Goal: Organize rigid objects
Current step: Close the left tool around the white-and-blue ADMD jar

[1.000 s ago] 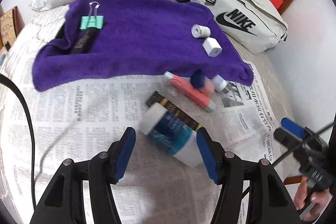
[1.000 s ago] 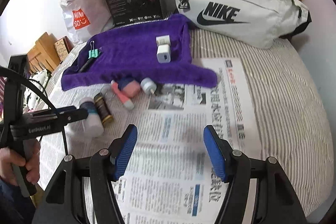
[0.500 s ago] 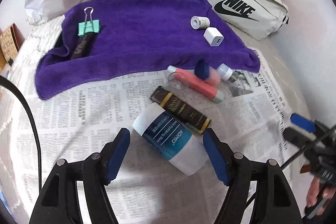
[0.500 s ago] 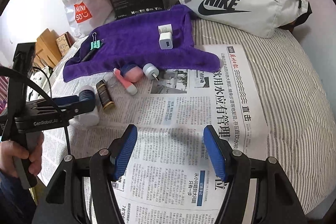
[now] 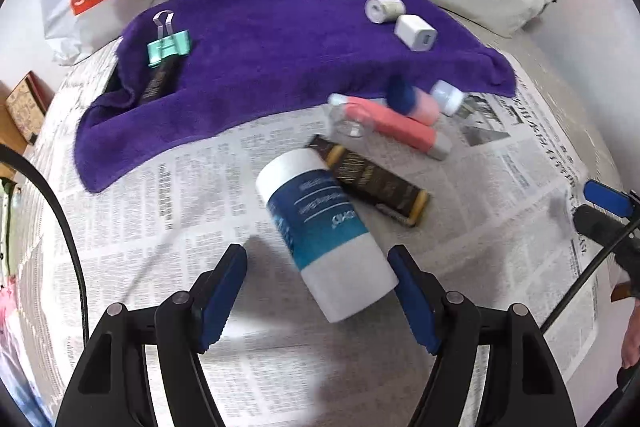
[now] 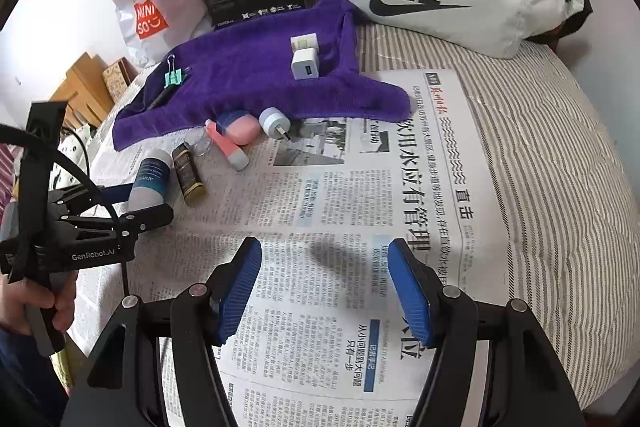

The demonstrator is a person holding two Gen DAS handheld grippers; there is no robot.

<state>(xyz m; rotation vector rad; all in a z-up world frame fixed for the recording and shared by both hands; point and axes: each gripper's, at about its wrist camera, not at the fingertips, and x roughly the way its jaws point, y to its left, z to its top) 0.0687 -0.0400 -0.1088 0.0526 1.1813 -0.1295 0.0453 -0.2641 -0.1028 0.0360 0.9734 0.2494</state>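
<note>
Bottle (image 5: pixel 320 227), white with a blue label, is lying tilted on the newspaper (image 5: pixel 168 195) covering the bed, its base end sitting between the fingers of the left gripper (image 5: pixel 316 291). Compared with a second ago, the jaws are being held wider and are no longer widening; the right pad looks almost in contact with the bottle's base, the left pad is well clear, so nothing is being clenched. The view is also being rolled relative to the earlier frames, so the bottle is now running more lengthwise into the gap. Judged from that, a grasp on the bottle is being lined up, not yet made.

Right gripper (image 6: pixel 324 287) is being held released over bare newspaper, nothing between its pads, unchanged from before.

Dark gold-trimmed tube (image 5: pixel 372 183) is lying touching the bottle on its far side. Pink items (image 5: pixel 392 123) are lying just beyond, at the edge of the purple towel (image 5: pixel 280 39). Green binder clip (image 5: pixel 168 43), white charger (image 5: pixel 416 33) and small white roll (image 5: pixel 382 9) are already sitting on the towel, so the bottle is probably being taken there next.
</note>
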